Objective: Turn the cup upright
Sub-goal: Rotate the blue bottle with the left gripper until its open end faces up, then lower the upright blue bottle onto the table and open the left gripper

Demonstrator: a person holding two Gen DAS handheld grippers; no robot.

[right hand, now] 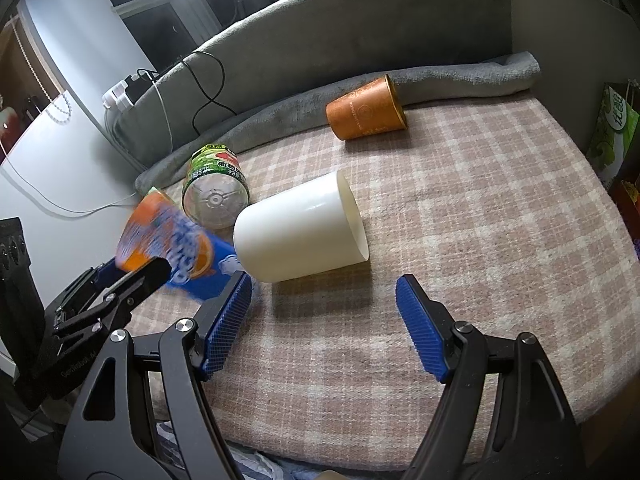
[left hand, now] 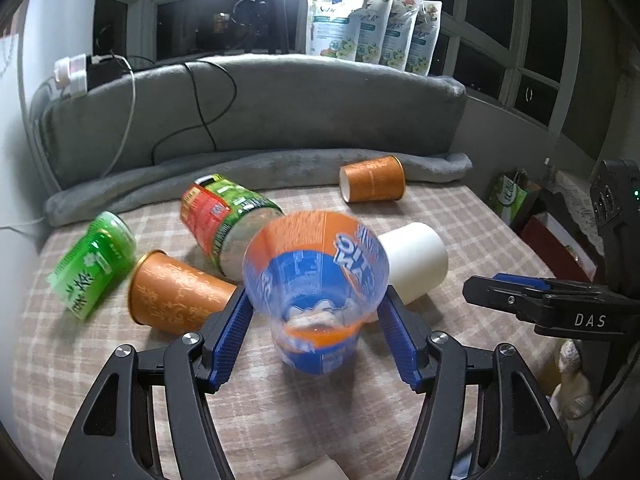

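Observation:
A clear plastic cup with blue and orange print (left hand: 316,276) sits between the fingers of my left gripper (left hand: 316,316), blurred and tilted with its mouth toward the camera and its base near the cloth. The blue pads stand close beside it; contact is unclear. The cup also shows in the right wrist view (right hand: 176,246), tilted, with the left gripper (right hand: 132,276) around it. My right gripper (right hand: 324,316) is open and empty, just in front of a white cup (right hand: 300,228) lying on its side.
On the checked cloth (right hand: 480,220) lie two orange paper cups (left hand: 176,300) (left hand: 372,179), a green-labelled jar (left hand: 228,224) and a green can (left hand: 94,264). A grey rolled blanket (left hand: 248,172) and padded back line the far edge. Cables run at the left.

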